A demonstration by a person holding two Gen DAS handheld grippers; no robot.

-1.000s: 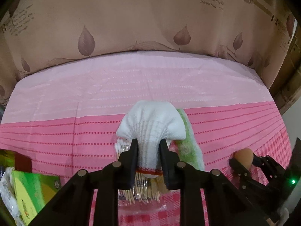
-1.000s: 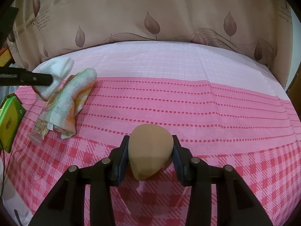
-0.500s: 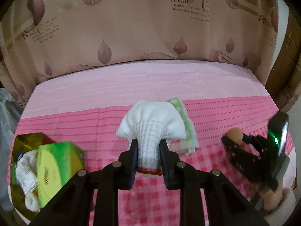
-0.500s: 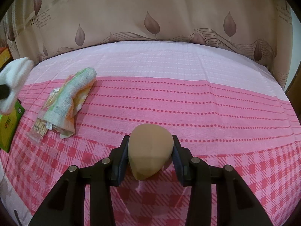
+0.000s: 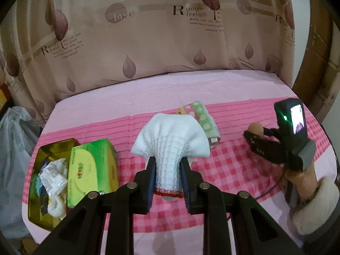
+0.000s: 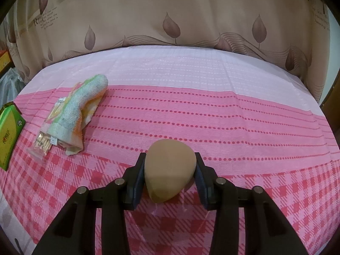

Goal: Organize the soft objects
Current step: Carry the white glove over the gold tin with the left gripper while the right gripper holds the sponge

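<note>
Nearest you, your left gripper (image 5: 167,170) is clamped on a white glove (image 5: 170,140) just above its red-trimmed cuff. The knit bunches between the pads and the palm fans out beyond them, clear of the tablecloth (image 5: 119,106). It looks light and floppy, so the narrow cuff end is a sound place to hold; a grab further out would likely leave loose cloth dragging.

Your right gripper (image 6: 170,172) is closed on a tan sponge (image 6: 169,170), egg-shaped, pinched across its widest part with the pointed end toward you, close above the checked cloth; I cannot tell whether it touches. It should be very light and squashy. The sides bulge only a little at the pads, so the squeeze looks gentle enough; harder pressure would probably deform it or let it pop out.

To your left, near the table edge, sits a gold tin (image 5: 40,191) already holding pale soft items, with a green box (image 5: 91,167) just beside it. That tin is probably where the glove belongs.

Farther out lies a rolled towel (image 6: 78,110), pastel striped, resting partly on a packet of toothpicks (image 6: 42,144). It will sag if lifted by one end; take it round the middle of the roll.

Beyond everything hangs the curtain (image 6: 170,10).
</note>
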